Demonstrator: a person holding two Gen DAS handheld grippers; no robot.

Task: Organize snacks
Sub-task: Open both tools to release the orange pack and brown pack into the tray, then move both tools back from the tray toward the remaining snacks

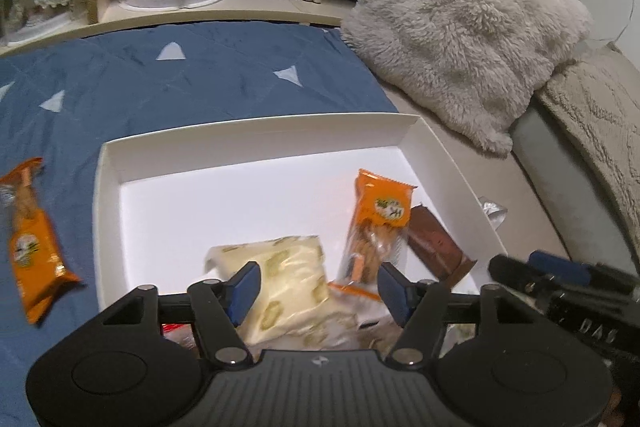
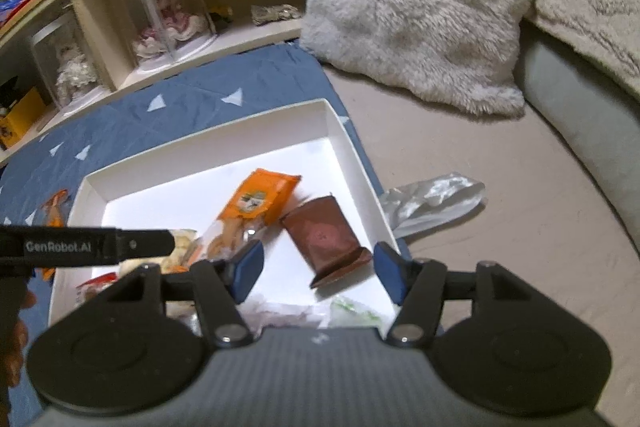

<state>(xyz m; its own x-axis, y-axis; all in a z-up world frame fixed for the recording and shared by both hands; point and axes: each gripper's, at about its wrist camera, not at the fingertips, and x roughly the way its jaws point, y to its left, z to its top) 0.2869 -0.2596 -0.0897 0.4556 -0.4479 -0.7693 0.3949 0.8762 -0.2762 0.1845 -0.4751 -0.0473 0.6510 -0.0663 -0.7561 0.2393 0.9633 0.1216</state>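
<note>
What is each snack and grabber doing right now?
white box: open, no lid on it.
orange snack pack: in the box, leaning on the brown pack.
brown snack pack: lying in the box.
second orange pack: outside, on the blue cloth.
left gripper: jaws open.
right gripper: jaws open.

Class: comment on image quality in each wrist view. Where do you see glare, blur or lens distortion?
Left wrist: the box floor is blown out white, the orange packet is smeared, and the shelf bows. Right wrist: soft throughout, with the brown packet blurred and the shelf edge curved.
</note>
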